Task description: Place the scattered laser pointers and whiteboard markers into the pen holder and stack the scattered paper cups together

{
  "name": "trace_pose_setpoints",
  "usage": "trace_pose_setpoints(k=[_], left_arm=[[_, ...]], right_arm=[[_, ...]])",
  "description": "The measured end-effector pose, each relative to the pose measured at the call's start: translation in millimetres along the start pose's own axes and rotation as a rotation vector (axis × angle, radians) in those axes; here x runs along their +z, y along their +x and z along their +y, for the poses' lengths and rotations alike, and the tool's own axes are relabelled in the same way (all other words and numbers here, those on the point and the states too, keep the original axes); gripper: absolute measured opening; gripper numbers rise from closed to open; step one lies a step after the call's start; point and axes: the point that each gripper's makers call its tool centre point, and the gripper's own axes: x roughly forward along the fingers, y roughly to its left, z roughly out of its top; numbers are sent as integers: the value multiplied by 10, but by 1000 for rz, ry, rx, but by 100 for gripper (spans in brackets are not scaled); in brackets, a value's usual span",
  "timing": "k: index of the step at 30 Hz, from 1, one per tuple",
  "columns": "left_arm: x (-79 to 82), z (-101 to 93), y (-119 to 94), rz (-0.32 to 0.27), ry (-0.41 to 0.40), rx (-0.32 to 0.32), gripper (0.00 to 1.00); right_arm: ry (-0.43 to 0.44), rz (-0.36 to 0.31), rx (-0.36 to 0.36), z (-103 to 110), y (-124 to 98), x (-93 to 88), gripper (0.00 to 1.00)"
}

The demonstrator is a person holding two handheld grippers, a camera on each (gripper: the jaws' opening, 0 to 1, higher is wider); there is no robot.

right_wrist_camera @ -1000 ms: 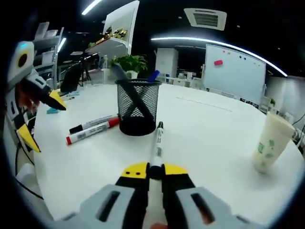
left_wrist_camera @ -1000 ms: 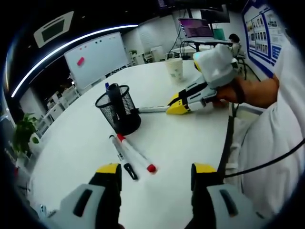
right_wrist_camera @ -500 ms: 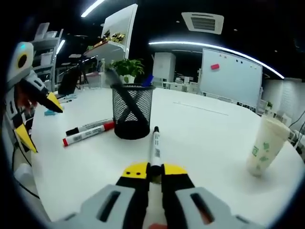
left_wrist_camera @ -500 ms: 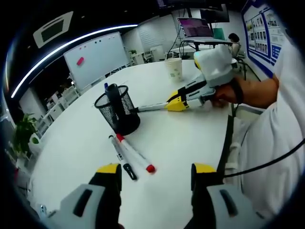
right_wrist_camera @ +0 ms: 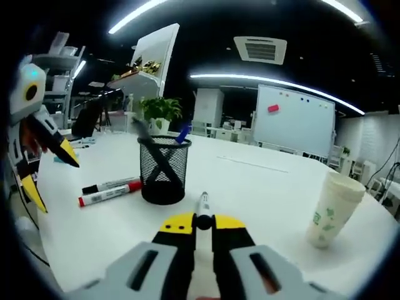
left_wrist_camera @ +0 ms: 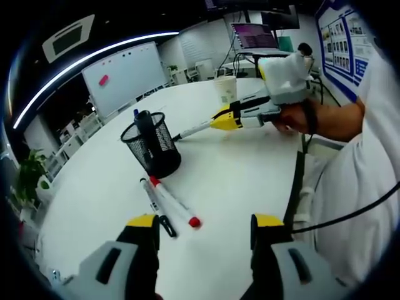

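A black mesh pen holder (left_wrist_camera: 151, 145) (right_wrist_camera: 162, 170) stands on the white table (left_wrist_camera: 244, 169) with a few dark and blue pens in it. Beside it lie a black-capped marker (left_wrist_camera: 158, 215) (right_wrist_camera: 103, 185) and a red-capped marker (left_wrist_camera: 174, 204) (right_wrist_camera: 107, 194). My right gripper (right_wrist_camera: 197, 222) (left_wrist_camera: 220, 119) is shut on a white marker (right_wrist_camera: 202, 206) (left_wrist_camera: 191, 130), held above the table and pointing toward the holder. My left gripper (left_wrist_camera: 202, 226) stands open near the table's edge with nothing between its fingers; it shows at the left edge of the right gripper view (right_wrist_camera: 40, 169). A stack of paper cups (left_wrist_camera: 227, 91) (right_wrist_camera: 331, 209) stands upright.
A person's hand (left_wrist_camera: 297, 119) and white sleeve (left_wrist_camera: 369, 162) hold the right gripper. A black cable (left_wrist_camera: 300, 187) hangs by the table's edge. A whiteboard (left_wrist_camera: 125, 75), a potted plant (right_wrist_camera: 159, 110) and desks stand in the background.
My right gripper has lifted the white marker off the table and raised it, its tip now angled toward the holder. The left gripper has stayed in place.
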Motion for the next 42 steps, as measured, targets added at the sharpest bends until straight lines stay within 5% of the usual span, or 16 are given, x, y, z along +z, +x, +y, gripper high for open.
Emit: trace_pose_setpoints(k=[10, 42], left_arm=[[3, -3, 8, -2, -2, -1, 59], [-1, 10, -16, 8, -4, 7, 59]], right_arm=[[-112, -66, 21, -9, -14, 150, 10], [-172, -180, 9, -71, -67, 522, 10]])
